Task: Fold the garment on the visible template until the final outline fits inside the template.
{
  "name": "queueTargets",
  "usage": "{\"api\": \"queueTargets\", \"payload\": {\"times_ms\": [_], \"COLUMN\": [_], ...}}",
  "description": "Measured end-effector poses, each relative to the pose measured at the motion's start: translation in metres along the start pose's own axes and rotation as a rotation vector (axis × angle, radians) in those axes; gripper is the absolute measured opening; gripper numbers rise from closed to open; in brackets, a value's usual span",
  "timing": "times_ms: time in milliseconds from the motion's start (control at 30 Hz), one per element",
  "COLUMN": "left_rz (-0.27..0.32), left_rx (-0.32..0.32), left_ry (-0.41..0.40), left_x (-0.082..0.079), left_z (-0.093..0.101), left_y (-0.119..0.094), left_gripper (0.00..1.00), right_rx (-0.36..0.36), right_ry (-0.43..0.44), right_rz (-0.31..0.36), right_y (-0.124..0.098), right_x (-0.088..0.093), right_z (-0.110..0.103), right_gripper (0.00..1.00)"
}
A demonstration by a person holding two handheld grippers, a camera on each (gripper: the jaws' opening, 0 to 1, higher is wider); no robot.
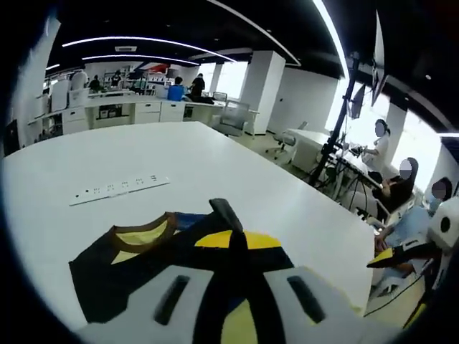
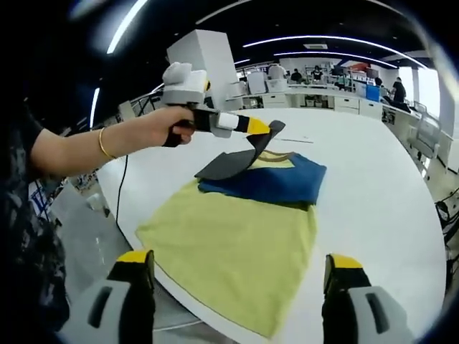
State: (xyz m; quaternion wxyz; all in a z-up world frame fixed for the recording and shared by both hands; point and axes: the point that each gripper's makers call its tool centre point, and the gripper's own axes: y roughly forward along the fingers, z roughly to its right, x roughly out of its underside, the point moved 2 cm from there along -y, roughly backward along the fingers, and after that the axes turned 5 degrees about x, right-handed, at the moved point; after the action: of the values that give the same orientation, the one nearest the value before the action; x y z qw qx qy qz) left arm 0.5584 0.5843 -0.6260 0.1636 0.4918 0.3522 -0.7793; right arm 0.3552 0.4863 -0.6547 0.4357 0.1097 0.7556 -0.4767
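So the fold is partway in. The garment [image 2: 237, 236] lies on the round white table [image 2: 373, 186], with its yellow body spread toward the near edge in the right gripper view and its blue upper part [image 2: 269, 183] already doubled over at the far end. No template outline can be made out under the cloth, so whether the shape fits inside it can't be judged.

The left gripper [image 2: 264, 132] is doing the work. In the right gripper view a hand [image 2: 168, 123] holds it out over the table, and its tips are closed on a dark sleeve [image 2: 229, 165], lifting that flap up off the blue part. In the left gripper view the same dark cloth [image 1: 237, 236] runs up between its own jaws, which fits with a pinch on the fabric.

The right gripper [image 2: 240, 269] hangs back at the near edge of the table with its jaws spread wide and nothing between them, clear of the yellow hem.

Looks like the step in hand is tucking that sleeve in across the torso. The next move probably calls for carrying the flap over and laying it flat on the blue part without dragging the layer underneath. After that the long yellow bottom will likely need folding up, which is where the idle right one could grab a hem corner.

A white power strip [image 1: 120, 188] sits on the table beyond the garment, well apart from it.
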Motion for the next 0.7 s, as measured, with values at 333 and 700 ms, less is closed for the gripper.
{"api": "queueTargets", "payload": {"times_ms": [333, 700], "left_rz": [-0.024, -0.093], "left_rx": [0.038, 0.062], "left_ry": [-0.001, 0.037], "left_x": [0.011, 0.04], "left_z": [0.018, 0.029], "left_y": [0.018, 0.033], "left_gripper": [0.01, 0.01], "right_rx": [-0.001, 0.001], "right_ry": [0.007, 0.017], "right_rz": [-0.019, -0.033], "right_y": [0.004, 0.008], "right_x": [0.004, 0.01], "right_z": [0.002, 0.004], "right_gripper": [0.99, 0.99]}}
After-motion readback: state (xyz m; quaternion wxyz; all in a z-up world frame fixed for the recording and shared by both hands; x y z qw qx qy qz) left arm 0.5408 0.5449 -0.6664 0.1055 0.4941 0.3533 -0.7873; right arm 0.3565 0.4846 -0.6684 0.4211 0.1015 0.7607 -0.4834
